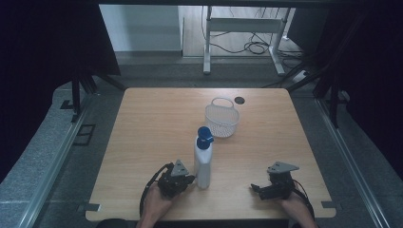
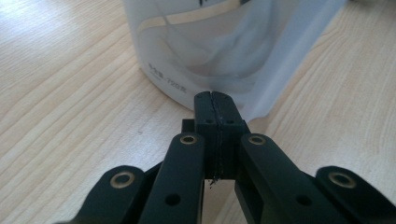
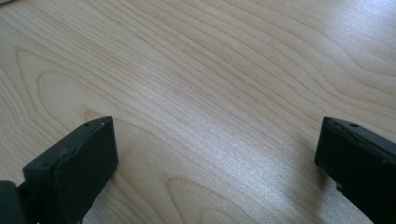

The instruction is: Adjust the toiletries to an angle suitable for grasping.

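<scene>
**Bottle at the left gripper, basket beyond, right gripper idle**

Containers. From my remote station I read two containers on the table [image 1: 142,123]. The white bottle [image 1: 203,164] with a blue cap stands upright just beside the tip of the left gripper [image 1: 189,180], on its right side as the high view shows it. In the left gripper view the bottle's translucent lower wall [image 2: 224,56] rises directly ahead of the jaw tips; I can make out grey shading inside the wall, but I cannot tell how full the bottle is. The white mesh basket [image 1: 221,119], handle raised, sits beyond the bottle, farther from both grippers and between them in line. I see nothing in the basket.

Left gripper. Its jaws are pressed together with no gap and nothing between them. The closed tips [image 2: 215,100] lie at the bottle's base; whether they actually touch it I cannot tell.

Right gripper. The right gripper [image 1: 259,189] rests low over the near right part of the table, well apart from the bottle, which stands off to its left. In the right gripper view its jaws stand wide apart [image 3: 215,144] with bare wood grain between them; they hold and touch nothing.
</scene>
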Available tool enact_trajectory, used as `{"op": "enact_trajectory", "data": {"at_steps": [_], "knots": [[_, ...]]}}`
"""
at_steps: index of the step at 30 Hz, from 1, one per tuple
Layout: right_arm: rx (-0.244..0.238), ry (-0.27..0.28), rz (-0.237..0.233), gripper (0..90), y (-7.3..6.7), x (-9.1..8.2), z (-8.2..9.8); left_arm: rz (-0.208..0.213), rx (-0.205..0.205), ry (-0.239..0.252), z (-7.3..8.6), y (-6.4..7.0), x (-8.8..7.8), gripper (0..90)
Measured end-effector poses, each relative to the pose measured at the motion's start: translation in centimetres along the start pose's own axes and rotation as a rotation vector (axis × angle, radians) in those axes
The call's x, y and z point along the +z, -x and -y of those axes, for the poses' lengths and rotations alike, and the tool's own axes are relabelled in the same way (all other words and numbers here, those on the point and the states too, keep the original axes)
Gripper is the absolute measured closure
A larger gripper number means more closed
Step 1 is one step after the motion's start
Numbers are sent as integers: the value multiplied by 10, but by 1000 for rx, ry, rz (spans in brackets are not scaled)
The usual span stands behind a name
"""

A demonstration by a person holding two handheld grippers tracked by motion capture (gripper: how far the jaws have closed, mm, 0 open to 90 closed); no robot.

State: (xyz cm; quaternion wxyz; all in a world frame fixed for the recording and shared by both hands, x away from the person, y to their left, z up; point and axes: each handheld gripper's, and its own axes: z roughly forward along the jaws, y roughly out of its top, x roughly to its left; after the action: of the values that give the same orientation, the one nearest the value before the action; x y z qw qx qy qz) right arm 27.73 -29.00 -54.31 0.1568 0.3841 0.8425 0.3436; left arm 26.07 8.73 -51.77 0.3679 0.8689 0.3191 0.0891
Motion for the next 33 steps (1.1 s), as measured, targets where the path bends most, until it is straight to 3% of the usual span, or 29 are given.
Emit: {"op": "enact_trajectory", "data": {"at_steps": [20,33], "knots": [[1,1,0,0,0,0,0,63,50,1,-7,16,9,891],[1,1,0,0,0,0,0,79,78,9,-15,25,19,891]]}}
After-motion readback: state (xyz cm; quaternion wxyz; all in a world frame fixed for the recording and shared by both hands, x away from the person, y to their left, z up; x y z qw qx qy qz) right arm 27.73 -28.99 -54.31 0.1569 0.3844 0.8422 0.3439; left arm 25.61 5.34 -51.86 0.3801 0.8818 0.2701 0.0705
